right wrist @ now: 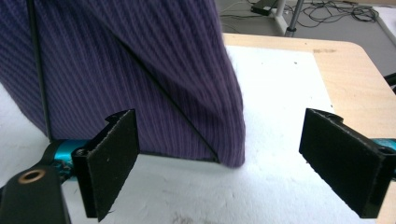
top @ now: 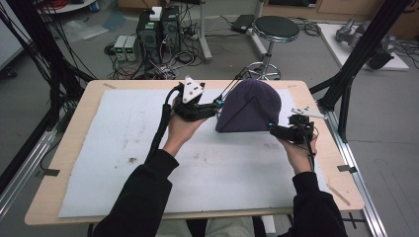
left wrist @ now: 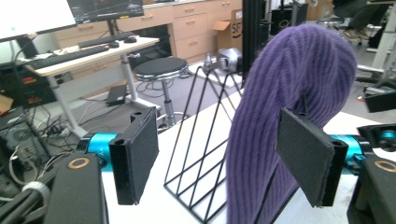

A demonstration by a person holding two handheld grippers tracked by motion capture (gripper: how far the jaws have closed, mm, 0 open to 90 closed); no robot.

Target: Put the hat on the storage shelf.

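From the high view, a purple ribbed knit beanie (top: 249, 106) sits draped over a black wire triangular rack (top: 232, 86) near the far middle of the white foam mat (top: 123, 148) that covers the light wooden table (top: 74, 113). The left gripper (top: 217, 105) is right at the hat's left edge, held in the left hand (top: 182, 129); the right gripper (top: 272, 129) is at the hat's lower right corner, held in the right hand (top: 298, 150).

Over to the left gripper view: the jaws stand wide apart, pads bare. Between them rises the wire rack (left wrist: 198, 140), with the beanie (left wrist: 289, 93) hanging over it just by the right pad. A black round stool (left wrist: 161, 69) stands beyond the table.

Now the right gripper view: jaws wide open again, nothing between them. The beanie (right wrist: 140, 70) fills the upper left, its lower corner resting on the mat (right wrist: 271, 140), close behind the left pad.
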